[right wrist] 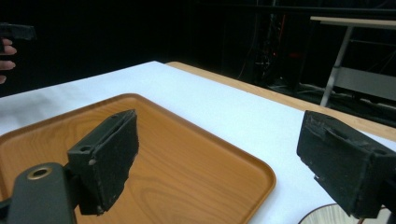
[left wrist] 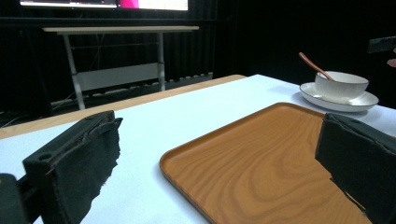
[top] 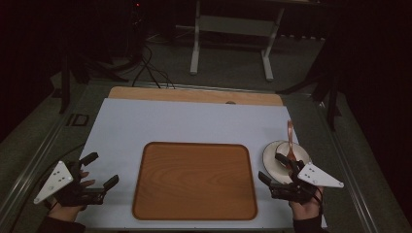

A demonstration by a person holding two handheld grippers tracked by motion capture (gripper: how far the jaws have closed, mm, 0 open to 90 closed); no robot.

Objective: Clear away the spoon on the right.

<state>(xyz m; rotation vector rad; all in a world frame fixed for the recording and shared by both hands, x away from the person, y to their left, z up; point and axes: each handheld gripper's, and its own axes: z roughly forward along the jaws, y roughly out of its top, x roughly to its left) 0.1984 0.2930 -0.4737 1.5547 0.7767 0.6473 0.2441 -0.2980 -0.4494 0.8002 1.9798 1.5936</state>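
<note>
A brown wooden tray (top: 194,179) lies in the middle of the white table cover, with nothing on it. To its right a white bowl on a white saucer (top: 272,162) holds a copper-coloured spoon (top: 290,133); the left gripper view shows the bowl (left wrist: 341,85) on its saucer at the far right. My left gripper (top: 103,170) hovers open at the tray's left, jaws wide apart and holding nothing. My right gripper (top: 274,169) stands open at the tray's right, just in front of the saucer, also holding nothing. The tray (right wrist: 187,154) lies between its jaws in the right gripper view.
The white cover (top: 184,121) spans the wooden table (top: 194,93), bare at the back. Beyond the table stand a white-legged desk frame (top: 233,39) and cables (top: 150,68) on the dark floor.
</note>
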